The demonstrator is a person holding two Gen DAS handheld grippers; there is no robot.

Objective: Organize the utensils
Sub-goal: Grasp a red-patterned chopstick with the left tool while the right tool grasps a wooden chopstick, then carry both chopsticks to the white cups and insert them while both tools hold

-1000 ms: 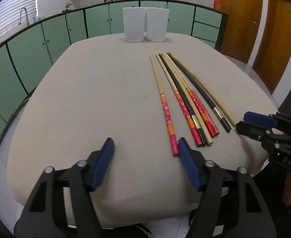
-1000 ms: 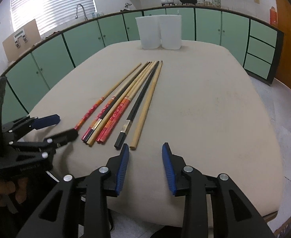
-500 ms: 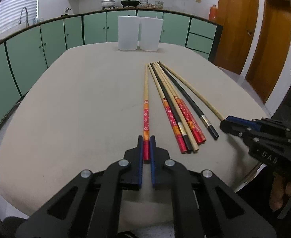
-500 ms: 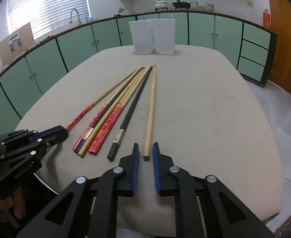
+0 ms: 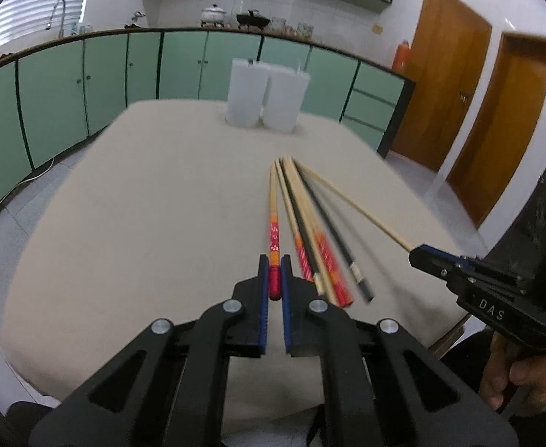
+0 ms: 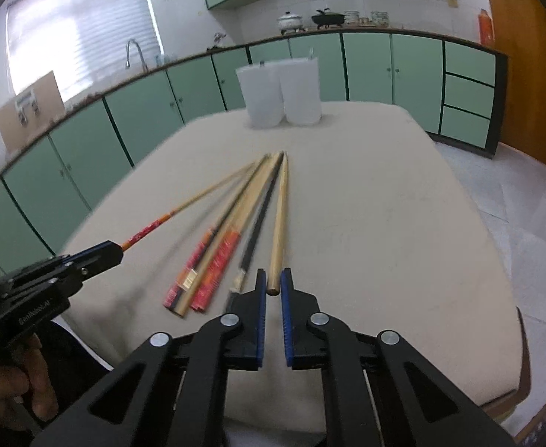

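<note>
Both sets of jaws have just been closing since the earlier frames, each around 1 chopstick, and both ends now look lifted.

Through the left wrist camera, my left gripper is clenched on the red-handled bamboo chopstick with white flowers, its far tip apparently still near the bundle of 5 remaining chopsticks on the beige cloth-covered table. My right gripper shows at the edge.

Through the right wrist camera, that right gripper pinches the plain pale wooden chopstick by its thick end.

With 2 sticks secured, I judge sorting can begin: the 2 white translucent plastic cups stand at the table's far end.
</note>
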